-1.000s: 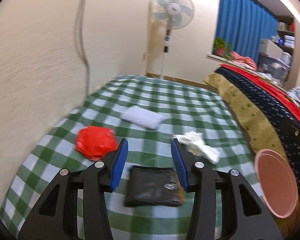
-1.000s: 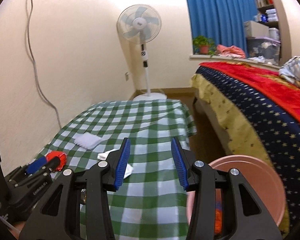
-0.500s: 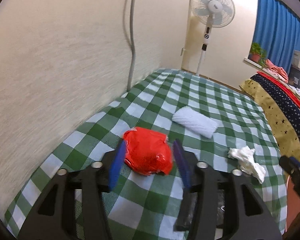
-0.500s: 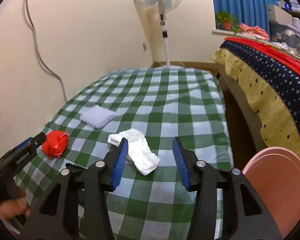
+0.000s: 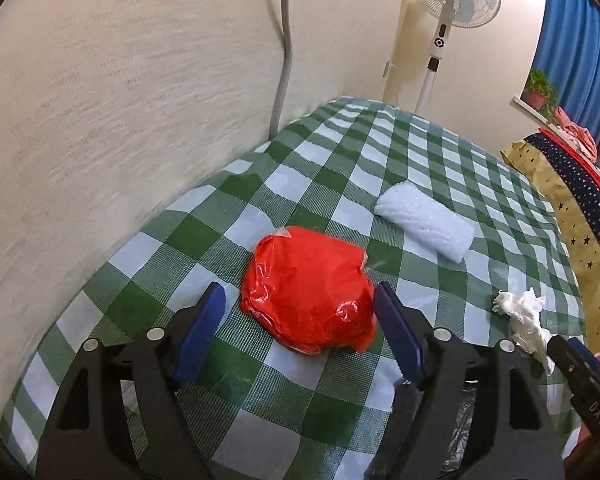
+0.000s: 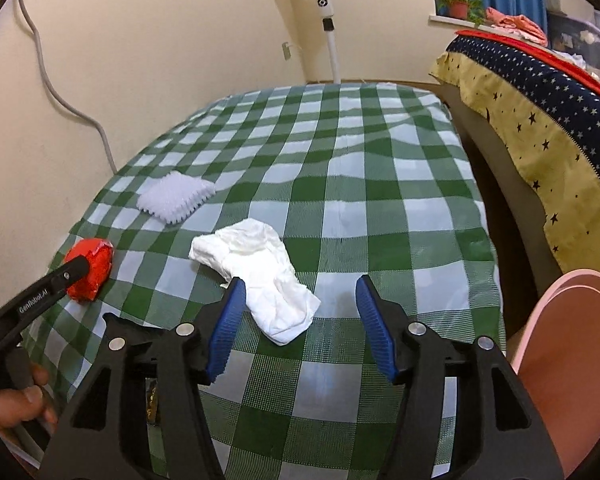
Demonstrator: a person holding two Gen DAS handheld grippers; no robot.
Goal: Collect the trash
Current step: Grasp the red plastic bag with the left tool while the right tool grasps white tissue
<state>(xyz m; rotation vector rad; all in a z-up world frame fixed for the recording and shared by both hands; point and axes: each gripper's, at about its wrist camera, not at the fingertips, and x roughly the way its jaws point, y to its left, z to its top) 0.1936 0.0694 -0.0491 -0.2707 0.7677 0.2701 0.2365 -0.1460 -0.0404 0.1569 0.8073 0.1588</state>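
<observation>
The left gripper (image 5: 300,334) is held tilted down over the checked cloth (image 5: 420,152), near the wall (image 5: 120,80). Its jaws have just been opening and are now spread wide. The red bag (image 5: 308,294) lies on the cloth between them, and no pad is seen to press on it; the right pad (image 5: 398,338) is just beside the bag's edge.

The right gripper (image 6: 298,322) is also pointed down at the cloth. Its jaws have just been opening too and are spread. The white tissue (image 6: 260,272) lies partly between them, close to the left pad (image 6: 226,326), but a grip is not seen. A hand (image 6: 14,404) on the left gripper's handle is visible at the lower left of the right view. A pink bin (image 6: 564,360) stands at the cloth's right edge.
</observation>
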